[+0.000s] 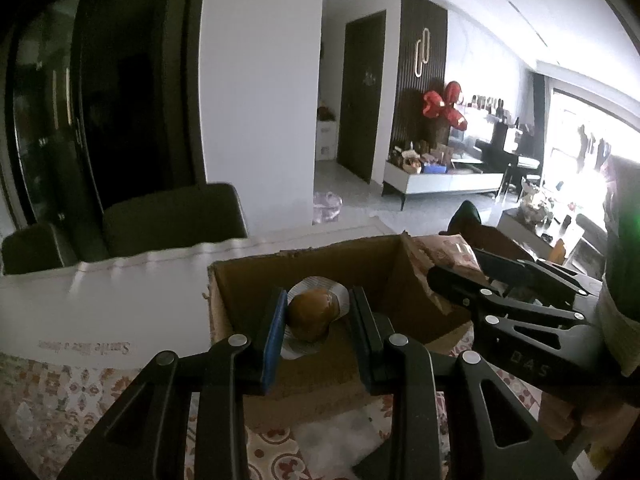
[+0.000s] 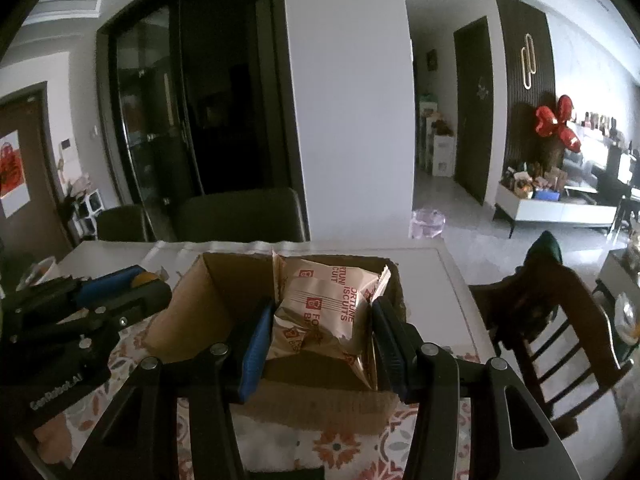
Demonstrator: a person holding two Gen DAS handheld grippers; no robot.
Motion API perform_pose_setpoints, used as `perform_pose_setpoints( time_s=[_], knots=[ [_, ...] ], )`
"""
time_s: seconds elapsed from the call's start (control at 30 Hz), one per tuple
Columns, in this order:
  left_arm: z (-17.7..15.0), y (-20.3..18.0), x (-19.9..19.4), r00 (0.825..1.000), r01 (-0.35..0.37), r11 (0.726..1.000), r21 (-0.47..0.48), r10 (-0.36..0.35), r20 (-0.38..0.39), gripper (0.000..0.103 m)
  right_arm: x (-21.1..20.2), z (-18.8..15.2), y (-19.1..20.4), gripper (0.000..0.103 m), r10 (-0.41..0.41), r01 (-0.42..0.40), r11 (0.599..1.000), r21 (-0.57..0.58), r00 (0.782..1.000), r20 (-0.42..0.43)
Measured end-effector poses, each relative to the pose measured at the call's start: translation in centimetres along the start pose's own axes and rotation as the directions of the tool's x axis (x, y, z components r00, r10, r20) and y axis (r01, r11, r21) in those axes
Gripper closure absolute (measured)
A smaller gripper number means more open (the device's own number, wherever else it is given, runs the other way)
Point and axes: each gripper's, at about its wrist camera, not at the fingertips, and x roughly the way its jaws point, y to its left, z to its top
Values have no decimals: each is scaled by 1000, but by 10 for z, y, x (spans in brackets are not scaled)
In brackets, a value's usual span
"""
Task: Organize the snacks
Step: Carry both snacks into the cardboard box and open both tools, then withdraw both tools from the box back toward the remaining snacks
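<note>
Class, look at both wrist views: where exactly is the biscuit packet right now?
The biscuit packet sits between the right hand-held gripper's fingers, over the open cardboard box.

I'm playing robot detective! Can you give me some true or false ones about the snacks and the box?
1. The left gripper holds a round brown snack. True.
2. The right gripper holds a banana. False: it holds a biscuit packet.
3. Both snacks are over a cardboard box. True.
4. The box is plastic and blue. False: it is brown cardboard.
5. The box sits on a patterned tablecloth. True.
</note>
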Motion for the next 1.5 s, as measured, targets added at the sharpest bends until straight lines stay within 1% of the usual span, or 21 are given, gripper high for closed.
perform_pose_setpoints(
  time_s=[0.07,0.17,0.23,0.27,0.3,0.37,0.4,0.53,0.6,0.67,0.77,0.87,0.9,0.93,1.17,1.37,1.5],
  knots=[
    [2,3,9,1000,-3,1000,-12,3,-18,72,11,3,-3,52,11,-10,1000,9,1000,-23],
    [4,8,21,999,-1,1000,-31,-1,-41,70,23,3,-5,52,1,-1,1000,9,999,-43],
    [3,9,24,999,-5,1000,-31,4,-49,58,29,2,-4,50,-4,4,1000,4,998,-56],
    [3,10,25,999,-12,999,-36,10,-51,43,31,2,-5,45,-4,4,1000,7,998,-62],
    [2,10,24,999,-16,999,-40,14,-47,37,32,2,-5,43,-6,6,1000,8,998,-68],
    [-1,11,20,999,-35,999,-34,34,-33,36,32,0,-5,30,-17,18,1000,9,997,-71],
    [-3,10,17,998,-54,998,-27,53,-31,30,31,-1,-5,30,-31,32,999,9,997,-64],
    [-10,10,4,996,-89,996,0,89,-6,28,21,-7,-4,30,-66,66,998,3,997,-45],
    [-13,8,-5,993,-118,993,14,118,10,18,14,-8,-3,30,-74,74,997,0,997,-35],
    [-17,6,-15,991,-131,991,18,130,33,14,5,-10,0,25,-87,87,996,1,996,-20],
    [-22,5,-33,987,-150,988,21,149,63,13,-15,-13,5,23,-110,111,994,-13,994,24],
    [-27,5,-54,986,-138,990,13,136,95,9,-36,-17,10,22,-118,120,993,-20,991,57],
    [-29,5,-59,986,-134,991,13,132,105,9,-40,-18,12,21,-120,122,992,-21,991,64],
    [-33,4,-68,985,-132,991,15,129,118,8,-48,-20,15,17,-123,125,992,-23,989,77],
    [-53,1,-109,974,-165,986,28,159,164,7,-81,-36,34,16,-94,100,994,-47,989,117],
    [-79,-3,-136,963,-208,977,40,198,184,7,-104,-58,48,16,-74,84,994,-71,988,137],
    [-97,0,-145,963,-221,975,30,213,166,7,-114,-73,52,16,-81,91,993,-72,988,131]
  ],
)
